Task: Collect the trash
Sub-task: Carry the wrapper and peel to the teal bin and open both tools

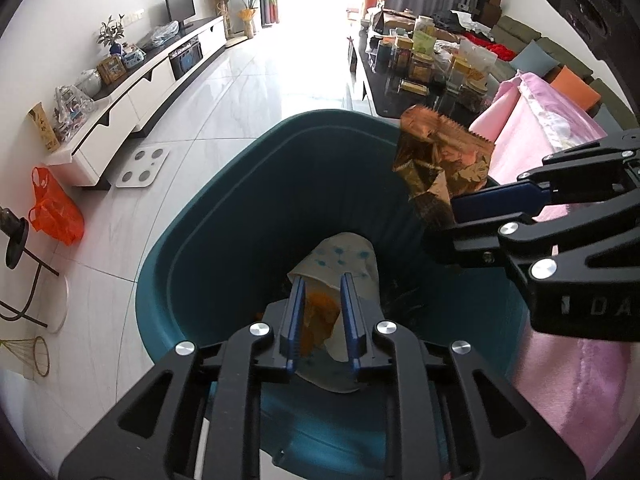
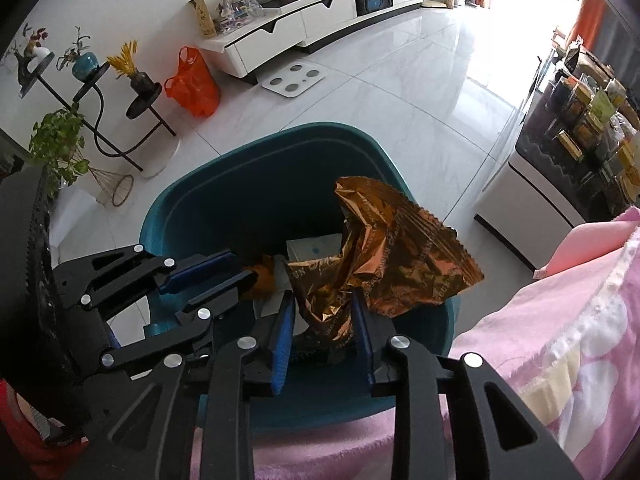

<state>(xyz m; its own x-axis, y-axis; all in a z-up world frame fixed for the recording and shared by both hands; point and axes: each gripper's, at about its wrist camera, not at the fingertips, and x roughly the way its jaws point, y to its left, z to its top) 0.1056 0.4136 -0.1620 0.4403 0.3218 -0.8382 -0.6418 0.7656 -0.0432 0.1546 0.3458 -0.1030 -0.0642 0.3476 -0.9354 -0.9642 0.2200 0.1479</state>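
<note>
Both grippers are hanging over the teal bin (image 1: 224, 200), pointing steeply down into it. The right gripper (image 2: 320, 320) is holding a crumpled bronze wrapper (image 2: 384, 248) by its lower end, jaws narrow with the foil between them; the wrapper's long axis is running up and away from the jaws, its serrated edge uppermost, directly above the bin's opening. The left gripper (image 1: 320, 316) is reaching deeper, jaws narrow around an orange scrap (image 1: 318, 320) lying against a white tissue (image 1: 344, 258). Whether its pads are pressing the scrap is unclear. Dropping calls for widening the jaws, nothing more.
</note>
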